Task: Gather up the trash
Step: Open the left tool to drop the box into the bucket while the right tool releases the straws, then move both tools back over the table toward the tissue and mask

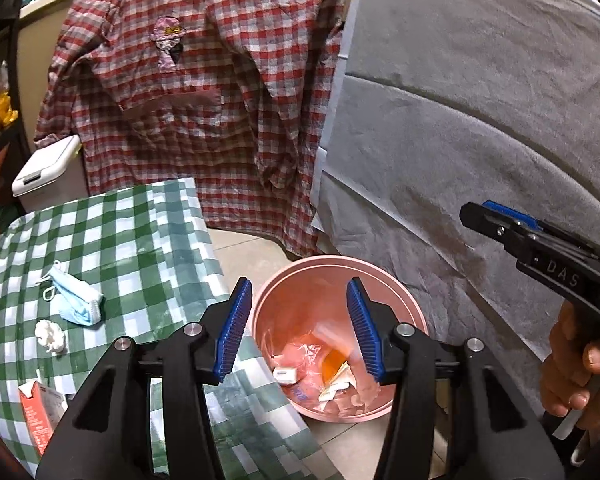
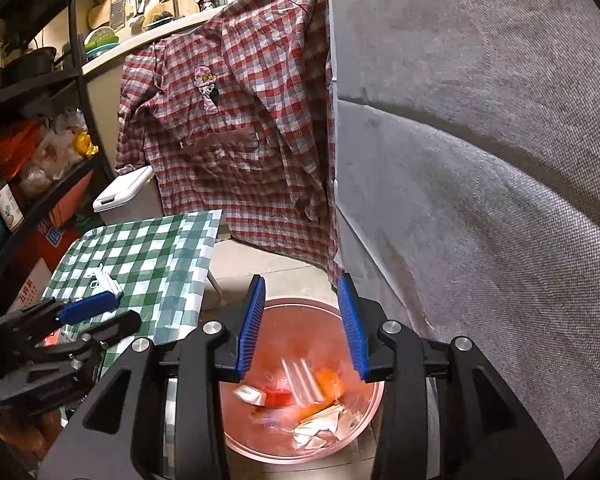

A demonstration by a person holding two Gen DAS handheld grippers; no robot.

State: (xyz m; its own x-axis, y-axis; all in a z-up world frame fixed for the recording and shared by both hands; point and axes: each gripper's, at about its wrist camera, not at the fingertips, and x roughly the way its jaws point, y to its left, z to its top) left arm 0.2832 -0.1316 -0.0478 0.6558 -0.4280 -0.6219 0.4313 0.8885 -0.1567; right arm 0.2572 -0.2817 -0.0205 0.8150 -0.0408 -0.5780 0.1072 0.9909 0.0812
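Below my hand-held gripper: pink bin (image 1: 332, 280), upright, holding wrappers. To its left: crumpled blue mask (image 1: 78, 300), white tissue wad (image 1: 51, 336), red carton (image 1: 40, 412).

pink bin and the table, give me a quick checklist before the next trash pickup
1. Right gripper empty: ok, blue pads apart over the pink bin, nothing between them.
2. Left gripper empty: ok, pads apart, nothing held.
3. Last piece landed in the bin: ok, a blurred wrapper shows inside with the other trash.
4. Trash left on the checkered table: not ok, a blue face mask, a crumpled tissue and a red and white carton remain.
5. Room left in the bin: ok, trash only covers the bottom.
6. Trash on the floor: cannot tell, most is hidden.
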